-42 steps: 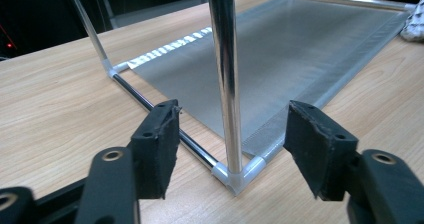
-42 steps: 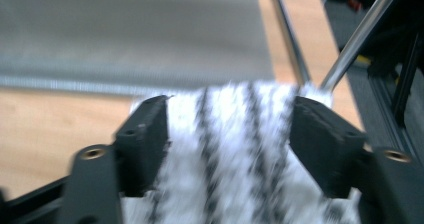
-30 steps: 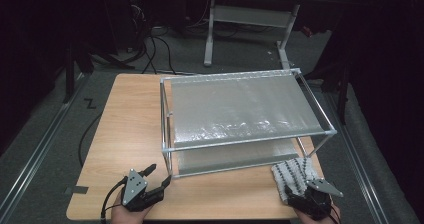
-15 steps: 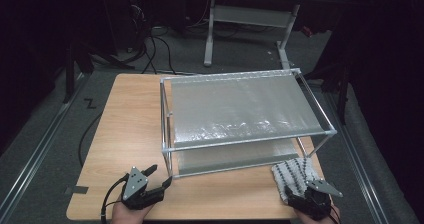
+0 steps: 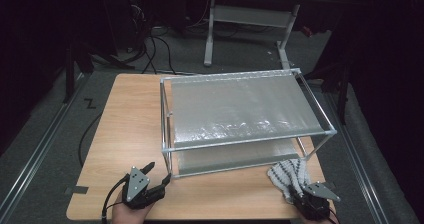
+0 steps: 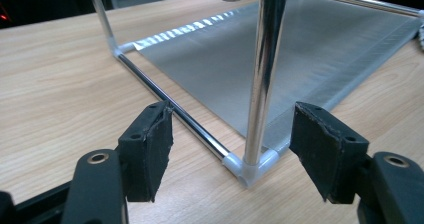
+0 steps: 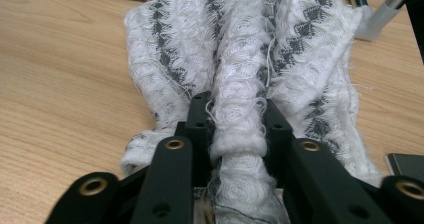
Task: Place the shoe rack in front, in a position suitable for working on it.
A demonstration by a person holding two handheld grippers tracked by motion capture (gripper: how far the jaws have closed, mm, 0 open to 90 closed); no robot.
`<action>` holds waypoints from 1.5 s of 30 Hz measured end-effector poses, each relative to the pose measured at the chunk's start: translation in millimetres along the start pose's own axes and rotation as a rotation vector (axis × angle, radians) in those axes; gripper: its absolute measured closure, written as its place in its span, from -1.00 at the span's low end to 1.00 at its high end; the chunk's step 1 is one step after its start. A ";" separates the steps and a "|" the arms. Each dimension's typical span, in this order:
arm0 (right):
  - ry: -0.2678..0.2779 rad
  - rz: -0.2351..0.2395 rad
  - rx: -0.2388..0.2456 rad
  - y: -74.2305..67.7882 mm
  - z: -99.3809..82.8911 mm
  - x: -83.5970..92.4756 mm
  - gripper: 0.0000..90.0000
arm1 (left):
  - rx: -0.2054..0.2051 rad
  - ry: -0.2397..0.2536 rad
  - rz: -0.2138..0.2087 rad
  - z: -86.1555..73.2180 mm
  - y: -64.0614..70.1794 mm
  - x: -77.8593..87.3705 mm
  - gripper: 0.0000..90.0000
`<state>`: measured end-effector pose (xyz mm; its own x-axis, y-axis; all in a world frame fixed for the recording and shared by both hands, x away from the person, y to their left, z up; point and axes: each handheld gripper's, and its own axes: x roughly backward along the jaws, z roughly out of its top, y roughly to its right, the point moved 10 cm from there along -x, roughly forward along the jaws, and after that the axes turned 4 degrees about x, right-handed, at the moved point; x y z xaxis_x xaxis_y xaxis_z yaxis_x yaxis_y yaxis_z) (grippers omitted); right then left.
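Note:
A white cloth with grey stripes [image 5: 290, 171] lies bunched on the table's front right corner, next to the rack's front right leg. My right gripper [image 5: 299, 195] has just closed its jaws and is shut on a fold of the cloth [image 7: 235, 44], which is pinched between the right gripper's [image 7: 235, 106] pads. My left gripper [image 5: 159, 171] is open, its jaws having just spread a little. The rack's front left corner post [image 6: 265, 59] stands between the left gripper's [image 6: 232, 119] pads without touching them.
A two-tier metal-tube rack [image 5: 240, 140] with silver fabric shelves covers the middle and right of the wooden table [image 5: 130, 114]. Bare tabletop [image 6: 50, 84] lies to the rack's left. Dark floor, cables and another table's legs [image 5: 210, 34] lie beyond.
The right gripper's jaws have closed on the cloth's near edge. Both hands have stayed in place.

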<state>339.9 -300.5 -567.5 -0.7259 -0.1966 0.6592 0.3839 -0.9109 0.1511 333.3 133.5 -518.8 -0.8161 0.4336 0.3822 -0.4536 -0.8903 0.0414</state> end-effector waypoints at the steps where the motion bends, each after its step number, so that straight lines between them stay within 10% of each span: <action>1: 0.001 0.005 0.000 -0.4 0.2 -0.1 0.69 | 0.001 -0.002 -0.005 0.1 0.6 -0.4 -0.25; 6: 0.010 0.025 -0.015 -0.4 2.8 -0.3 0.73 | -0.009 0.011 -0.026 4.0 3.6 0.0 -0.26; 14: 0.201 -0.019 0.050 -23.8 66.0 16.2 0.73 | -0.038 0.038 -0.044 13.8 6.4 -3.5 -0.07; 22: 0.139 0.001 0.055 -37.8 105.1 -50.9 0.72 | -0.090 0.061 -0.048 22.9 20.3 -10.8 0.18; 30: 0.032 -0.018 0.076 -32.3 89.1 -82.0 0.71 | -0.086 0.078 -0.045 22.2 18.2 -9.5 0.75; 45: 0.042 -0.008 0.058 -34.1 62.4 -52.8 0.70 | -0.135 0.064 -0.109 10.7 45.6 14.0 0.75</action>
<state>400.8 -236.4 -561.5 -0.7522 -0.2054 0.6261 0.4090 -0.8905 0.1993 305.0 97.5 -501.8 -0.7785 0.5388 0.3221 -0.5814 -0.8123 -0.0465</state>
